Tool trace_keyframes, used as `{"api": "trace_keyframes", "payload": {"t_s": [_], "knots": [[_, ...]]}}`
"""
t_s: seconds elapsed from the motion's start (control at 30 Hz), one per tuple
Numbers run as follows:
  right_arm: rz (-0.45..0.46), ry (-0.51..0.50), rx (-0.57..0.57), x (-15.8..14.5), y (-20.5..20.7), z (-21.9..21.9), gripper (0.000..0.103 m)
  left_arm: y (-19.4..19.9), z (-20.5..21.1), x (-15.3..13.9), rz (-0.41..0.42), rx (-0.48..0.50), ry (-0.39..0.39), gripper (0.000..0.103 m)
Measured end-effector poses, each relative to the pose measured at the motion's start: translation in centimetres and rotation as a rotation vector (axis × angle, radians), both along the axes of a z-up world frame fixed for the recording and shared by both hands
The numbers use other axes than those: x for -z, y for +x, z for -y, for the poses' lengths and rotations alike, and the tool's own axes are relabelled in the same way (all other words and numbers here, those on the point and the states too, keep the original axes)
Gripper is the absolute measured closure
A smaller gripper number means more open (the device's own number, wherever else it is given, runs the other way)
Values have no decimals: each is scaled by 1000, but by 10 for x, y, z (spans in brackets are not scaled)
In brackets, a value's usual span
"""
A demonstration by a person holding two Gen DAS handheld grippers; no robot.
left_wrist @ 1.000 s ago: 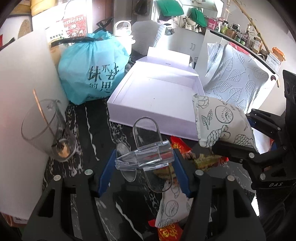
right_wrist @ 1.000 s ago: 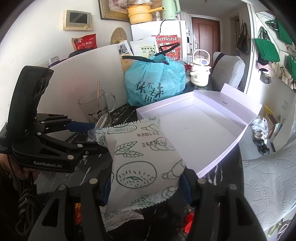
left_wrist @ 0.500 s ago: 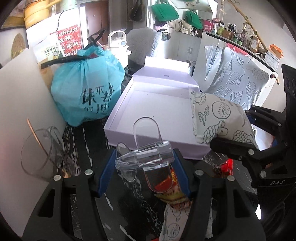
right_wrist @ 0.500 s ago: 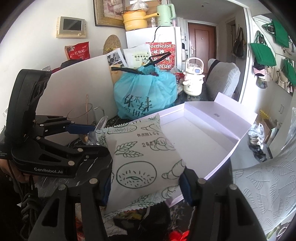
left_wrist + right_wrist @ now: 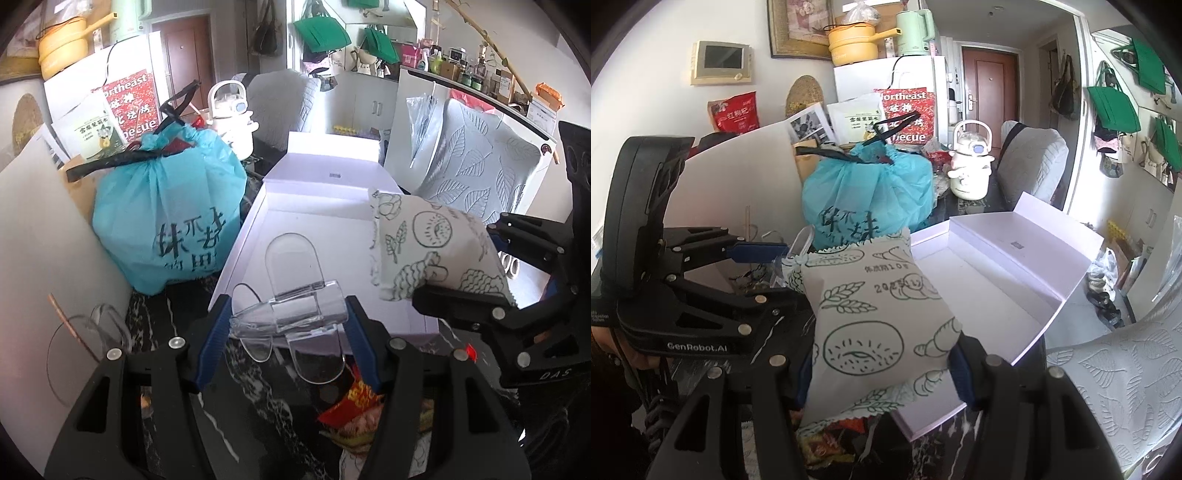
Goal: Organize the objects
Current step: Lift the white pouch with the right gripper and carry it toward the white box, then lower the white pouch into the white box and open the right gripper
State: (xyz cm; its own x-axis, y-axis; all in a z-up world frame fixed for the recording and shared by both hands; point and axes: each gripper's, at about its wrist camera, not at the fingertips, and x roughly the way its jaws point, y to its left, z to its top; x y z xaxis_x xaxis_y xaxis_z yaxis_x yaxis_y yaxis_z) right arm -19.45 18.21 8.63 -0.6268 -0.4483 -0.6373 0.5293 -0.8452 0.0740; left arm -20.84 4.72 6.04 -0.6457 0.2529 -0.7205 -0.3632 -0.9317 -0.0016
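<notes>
- Two grips I hold: left gripper [image 5: 288,317] clamps a clear plastic clip [image 5: 291,314]; right gripper [image 5: 882,354] pinches a white doodle-printed snack packet [image 5: 875,325].
- Lower centre, packet's bottom edge hides behind my fingers [image 5: 964,369].

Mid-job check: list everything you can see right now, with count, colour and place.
snack packet: one, white with green drawings, in right gripper
clear plastic stand: one, transparent, in left gripper
open box: one, pale lilac, middle of table, nothing visible inside
tied bag: one, teal, left of box
glass cup: one, clear, with stick, table's left edge
red wrappers: several, red, near table edge
kettle: one, cream, behind bag
left gripper: black, blue pads
right gripper: black, blue pads
</notes>
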Motion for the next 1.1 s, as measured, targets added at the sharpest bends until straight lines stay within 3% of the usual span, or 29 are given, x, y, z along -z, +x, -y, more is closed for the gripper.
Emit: {"api": "trace_keyframes", "payload": {"t_s": [0.27, 0.77, 0.83, 1.0, 1.1], "knots": [[13, -21, 14, -4, -28, -1, 43, -27, -8, 2, 5, 6, -2, 44], [-12, -29, 82, -18, -89, -8, 43, -81, -16, -16, -78, -41, -69, 44], [-6, -30, 83, -16, -100, -11, 43, -90, -17, -16, -72, -41, -59, 44], [64, -13, 91, 5, -125, -16, 43, -108, -26, -8, -80, -31, -118, 44], [104, 17, 122, 20, -136, -18, 43, -122, -28, 2, -48, -22, -94, 44]]}}
